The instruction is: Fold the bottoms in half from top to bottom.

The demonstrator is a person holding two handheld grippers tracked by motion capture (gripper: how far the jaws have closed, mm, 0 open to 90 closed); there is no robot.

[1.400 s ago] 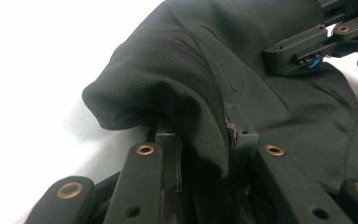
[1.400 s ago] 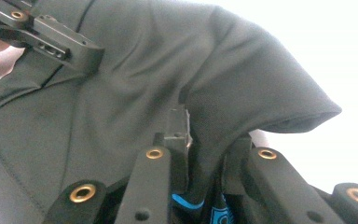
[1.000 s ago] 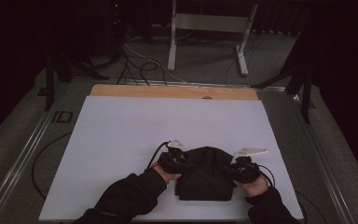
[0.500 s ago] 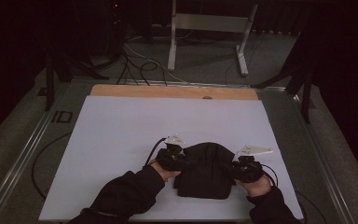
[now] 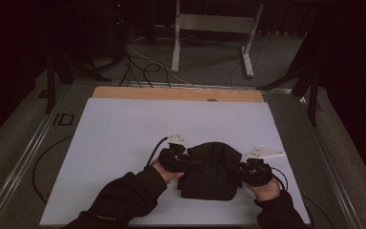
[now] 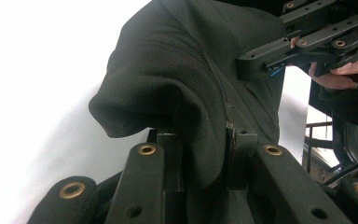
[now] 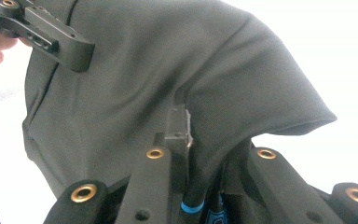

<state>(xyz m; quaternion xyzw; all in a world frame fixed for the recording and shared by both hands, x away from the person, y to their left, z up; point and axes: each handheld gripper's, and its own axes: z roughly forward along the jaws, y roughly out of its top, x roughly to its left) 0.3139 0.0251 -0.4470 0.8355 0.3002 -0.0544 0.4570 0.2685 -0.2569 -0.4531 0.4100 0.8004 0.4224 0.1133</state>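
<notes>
White tabletop (image 5: 119, 143) bears a black garment (image 5: 212, 169); left gripper (image 5: 180, 160) at nine o'clock and right gripper (image 5: 248, 172) at three pinch its edges, likely for lifting.

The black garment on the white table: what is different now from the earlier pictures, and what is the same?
Both grippers have risen a little and lifted the upper edge of the black garment, so it now bunches higher between them. The left gripper and the right gripper stay clamped on the cloth at its two sides; nothing was let go. The garment's lower part remains on the white table, in the same place.
</notes>
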